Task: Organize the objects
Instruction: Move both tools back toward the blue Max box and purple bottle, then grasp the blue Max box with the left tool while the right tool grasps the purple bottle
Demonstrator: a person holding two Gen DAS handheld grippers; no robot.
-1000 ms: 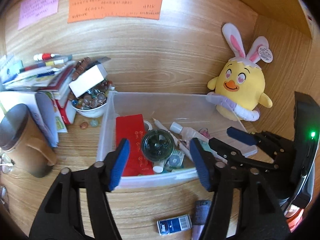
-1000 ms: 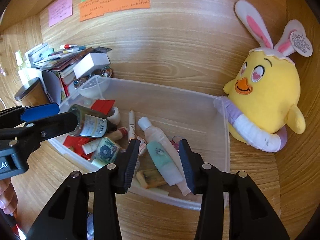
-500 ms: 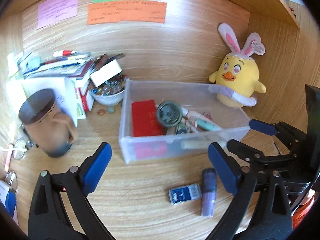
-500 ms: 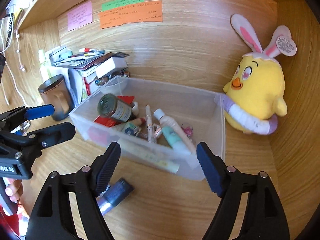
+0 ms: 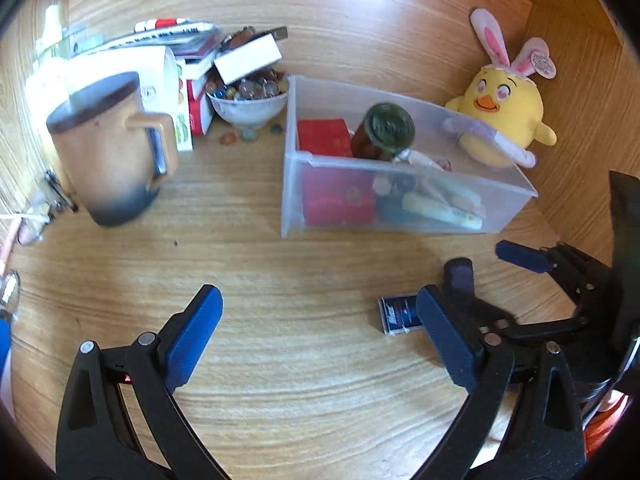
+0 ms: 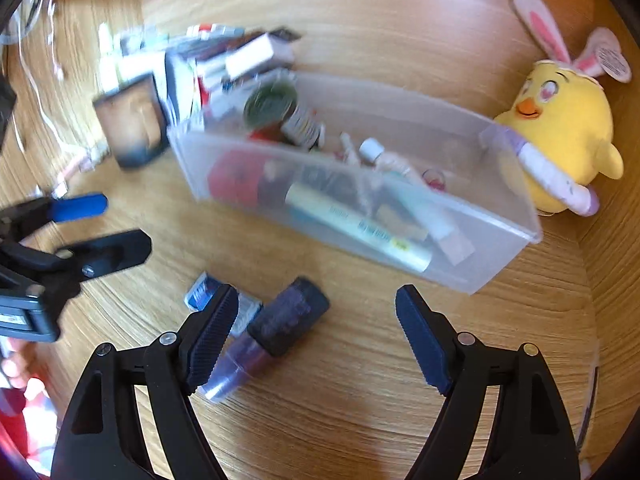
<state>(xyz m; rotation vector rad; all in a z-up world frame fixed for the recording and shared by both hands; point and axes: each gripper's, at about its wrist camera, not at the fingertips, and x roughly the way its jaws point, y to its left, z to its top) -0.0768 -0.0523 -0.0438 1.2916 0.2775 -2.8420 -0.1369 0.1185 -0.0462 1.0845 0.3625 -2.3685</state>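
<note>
With both jaw sets spread and empty, the left gripper (image 5: 316, 340) and right gripper (image 6: 312, 336) frame the purple bottle (image 6: 272, 332), lower centre, awaiting binning.

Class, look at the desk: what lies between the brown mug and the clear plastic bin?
Bare desk between brown mug and clear bin, per the left wrist view.
</note>
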